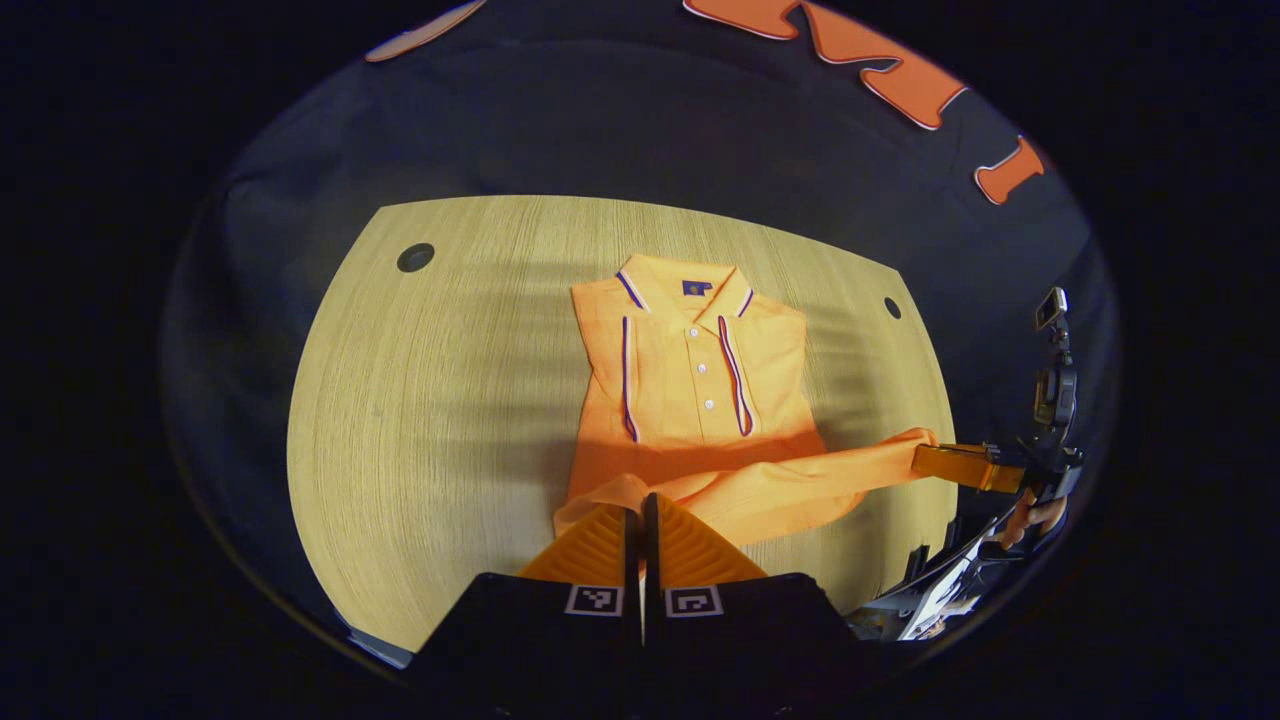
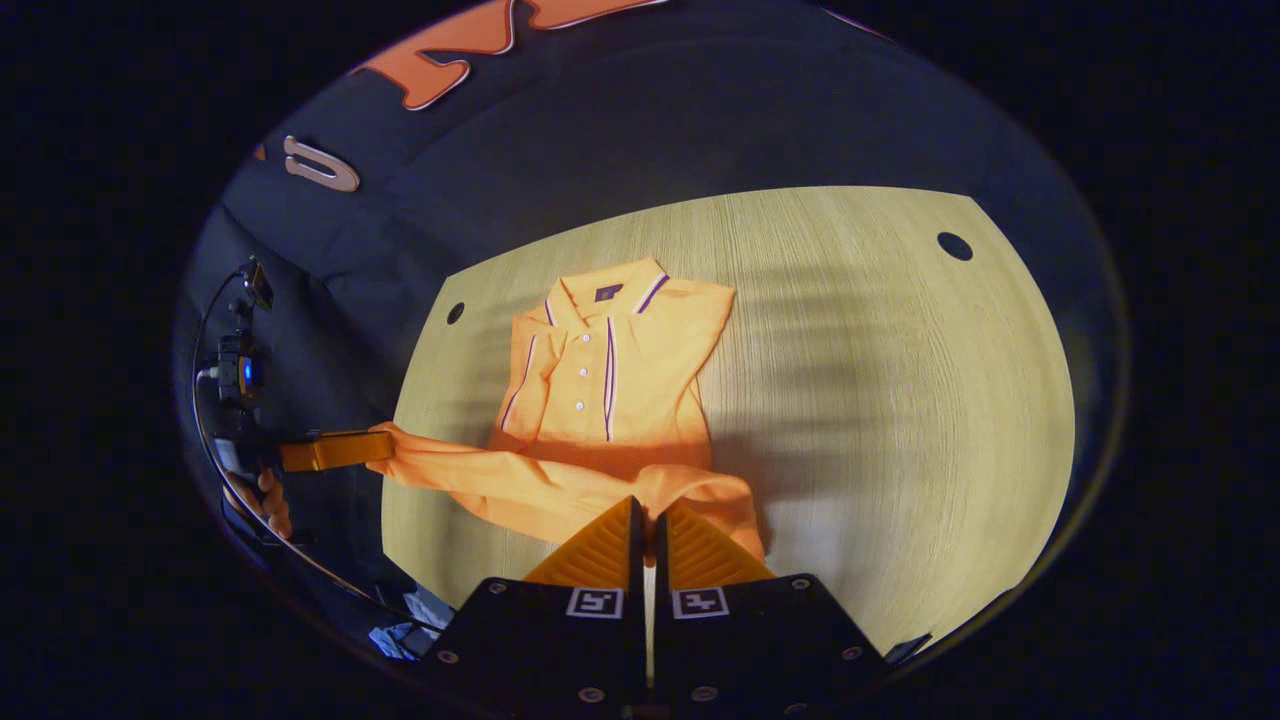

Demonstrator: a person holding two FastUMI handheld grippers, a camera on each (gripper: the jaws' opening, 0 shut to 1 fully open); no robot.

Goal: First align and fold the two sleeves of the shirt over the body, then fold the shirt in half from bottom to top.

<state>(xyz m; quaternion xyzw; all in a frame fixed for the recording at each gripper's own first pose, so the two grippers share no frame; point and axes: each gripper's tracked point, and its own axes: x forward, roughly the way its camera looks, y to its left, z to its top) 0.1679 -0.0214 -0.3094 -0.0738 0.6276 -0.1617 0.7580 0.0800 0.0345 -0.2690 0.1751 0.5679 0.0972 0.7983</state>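
Note:
An orange polo shirt (image 1: 695,385) with dark piping lies on the wooden table (image 1: 440,420), collar at the far end, both sleeves folded over the body. Its bottom hem is raised off the table and stretched between the two grippers. My left gripper (image 1: 640,505) is shut on the hem's left corner. Off to the right in that view, the right gripper (image 1: 925,462) pinches the other corner. In the right gripper view the shirt (image 2: 600,385) lies ahead, my right gripper (image 2: 647,510) is shut on the hem, and the left gripper (image 2: 375,447) holds the far corner at left.
The table (image 2: 880,420) has a small round hole near each far corner (image 1: 415,257) (image 1: 892,307). The black booth wall stands behind it. A hand (image 2: 270,505) grips the left gripper beyond the table's edge.

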